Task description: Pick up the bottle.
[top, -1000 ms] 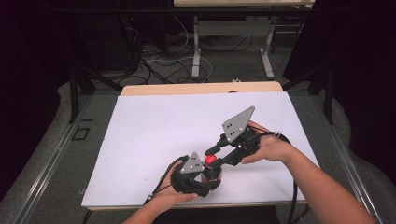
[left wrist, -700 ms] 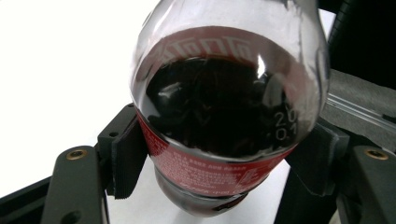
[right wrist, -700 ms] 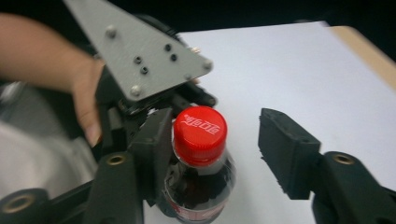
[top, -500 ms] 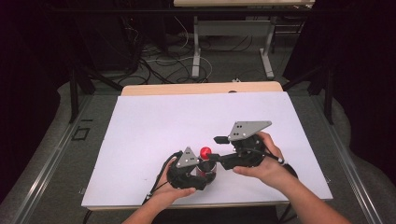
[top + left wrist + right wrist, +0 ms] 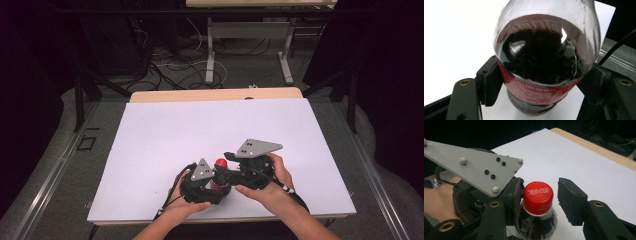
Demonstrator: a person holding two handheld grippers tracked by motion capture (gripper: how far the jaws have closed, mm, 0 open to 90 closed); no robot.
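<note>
A: Where's the cola bottle?

B: Near edge of the white table, upright, dark liquid inside, red label. Left gripper is pinching it — both pads pressed on the label band, 1 each side.

A: And the cap?

B: Red cap is on, white lettering on top. Right gripper has its 2 jaws either side of it. Jaws have just been closing, cap sits between them — the right pad stands clear of the cap, the left one is close beside it; contact there I can't tell.

A: Hands?

B: Right hand wraps its gripper from the side, left hand under its own. Grey plate of the left gripper sits just beside the cap.
</note>
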